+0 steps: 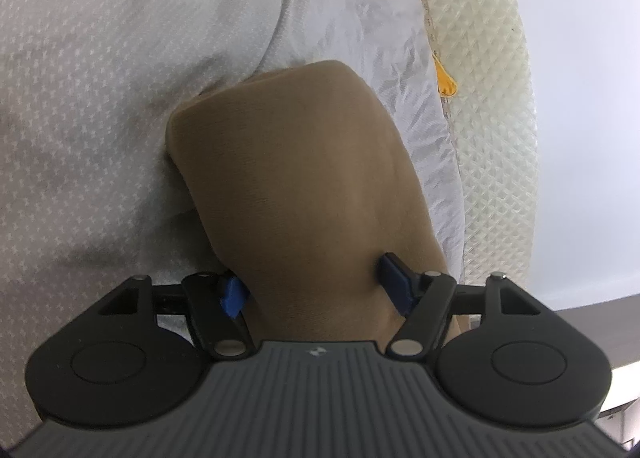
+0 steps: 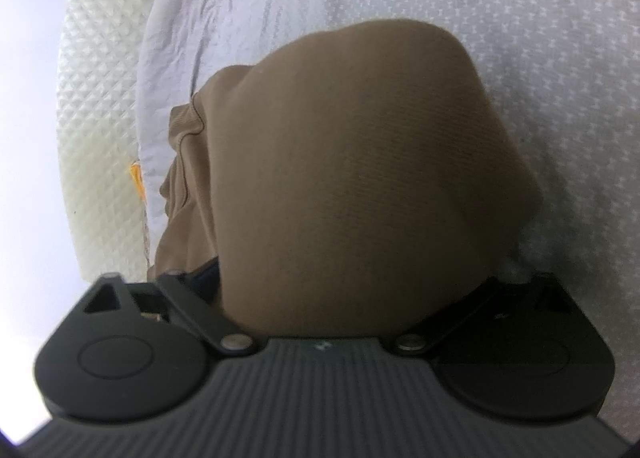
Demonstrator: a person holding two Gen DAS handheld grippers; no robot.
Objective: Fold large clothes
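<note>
A tan-brown garment (image 1: 304, 178) lies folded in a thick bundle on a pale patterned bed cover (image 1: 100, 78). My left gripper (image 1: 316, 286) has its blue pads (image 1: 394, 282) pressed into both sides of the bundle's near end. The same garment (image 2: 360, 178) fills the right wrist view, with a seamed edge (image 2: 184, 130) at its left. My right gripper (image 2: 352, 290) is at the bundle's near end; its fingertips are hidden under the cloth.
A white quilted mattress edge (image 1: 492, 98) runs along the right of the left wrist view and shows at the left of the right wrist view (image 2: 100, 98). A small orange tag (image 1: 446, 82) sits at that edge. Pale floor lies beyond.
</note>
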